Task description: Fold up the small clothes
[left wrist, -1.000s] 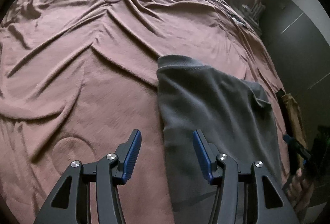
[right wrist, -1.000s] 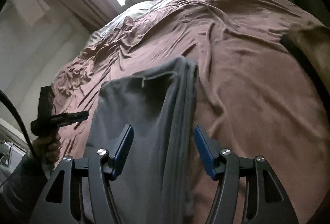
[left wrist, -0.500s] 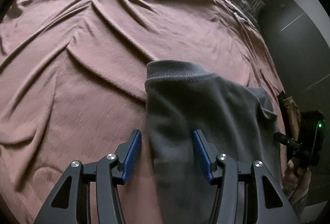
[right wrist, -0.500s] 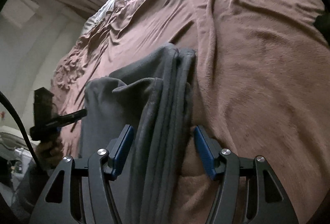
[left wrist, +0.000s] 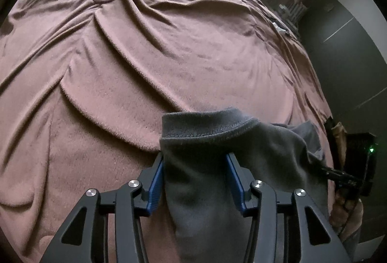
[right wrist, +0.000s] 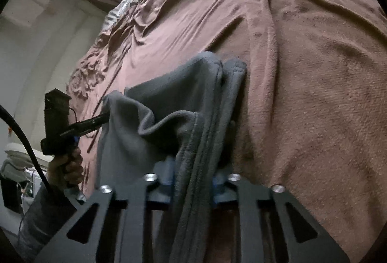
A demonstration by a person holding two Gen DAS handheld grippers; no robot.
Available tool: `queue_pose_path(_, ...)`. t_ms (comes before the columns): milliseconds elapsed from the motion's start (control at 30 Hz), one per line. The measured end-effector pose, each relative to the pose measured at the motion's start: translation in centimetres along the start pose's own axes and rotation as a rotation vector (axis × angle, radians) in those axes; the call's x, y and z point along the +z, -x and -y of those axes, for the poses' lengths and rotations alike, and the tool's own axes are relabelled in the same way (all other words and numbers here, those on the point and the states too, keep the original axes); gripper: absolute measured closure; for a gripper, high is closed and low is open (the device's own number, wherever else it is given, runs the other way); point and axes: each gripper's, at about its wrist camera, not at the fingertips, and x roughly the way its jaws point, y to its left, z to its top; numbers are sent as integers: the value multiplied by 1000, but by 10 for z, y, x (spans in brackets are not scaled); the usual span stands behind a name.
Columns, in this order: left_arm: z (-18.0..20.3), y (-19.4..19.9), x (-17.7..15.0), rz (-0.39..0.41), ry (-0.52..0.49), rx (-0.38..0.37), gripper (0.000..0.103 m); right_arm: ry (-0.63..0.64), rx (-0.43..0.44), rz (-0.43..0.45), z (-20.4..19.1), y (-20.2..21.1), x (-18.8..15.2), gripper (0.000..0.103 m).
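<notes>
Right fingers (right wrist: 193,180) closing onto grey garment (left wrist: 200,178) edge; left fingers (left wrist: 194,180) closing astride it, brown blanket (left wrist: 121,69) beneath.

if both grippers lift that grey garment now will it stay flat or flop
It will likely flop: the grey garment already sags and creases between the grippers. Its stacked folded edges in the right gripper, whose jaws are closing on them, may slide apart when raised. The fleecy nap probably drags on the brown blanket; the left gripper straddles one edge.

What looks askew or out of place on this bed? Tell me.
Nothing looks damaged or spilled. The grey garment is bunched and unevenly folded, with layered edges, between the right claw. The brown blanket beneath is wrinkled.
</notes>
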Motion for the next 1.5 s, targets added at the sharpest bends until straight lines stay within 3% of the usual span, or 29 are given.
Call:
queue_pose_path(133,-6,3,-6,-15,2,-22,53,54,-4,14,-11,12,-4,86)
queue_pose_path(233,-15,6,-12,-37,35,-82,53,24,-6,-18,-5,5,-6,81)
queue_pose_path(400,-19,7,-17,-53,50,-131,53,-15,70,-54,5,3,-3,62)
queue_pose_path(467,-20,3,-16,-51,63,-151,53,-18,90,-59,6,1,-1,61)
queue_pose_path(667,-8,-7,-8,-18,10,-92,77,-11,98,-57,14,-4,4,61)
queue_pose_path(733,-2,-5,-7,-10,-18,-74,87,0,83,-51,12,-6,5,66)
queue_pose_path(767,3,-2,-7,0,-40,-63,91,6,59,-45,10,-5,5,76)
queue_pose_path(800,7,2,-8,13,-57,-57,92,11,45,-42,9,-1,3,83)
queue_pose_path(900,14,14,-8,42,-79,-56,93,33,34,-20,-1,5,0,89)
queue_pose_path(1500,64,135,-28,208,-137,-210,94,233,-113,206,-94,99,-70,91)
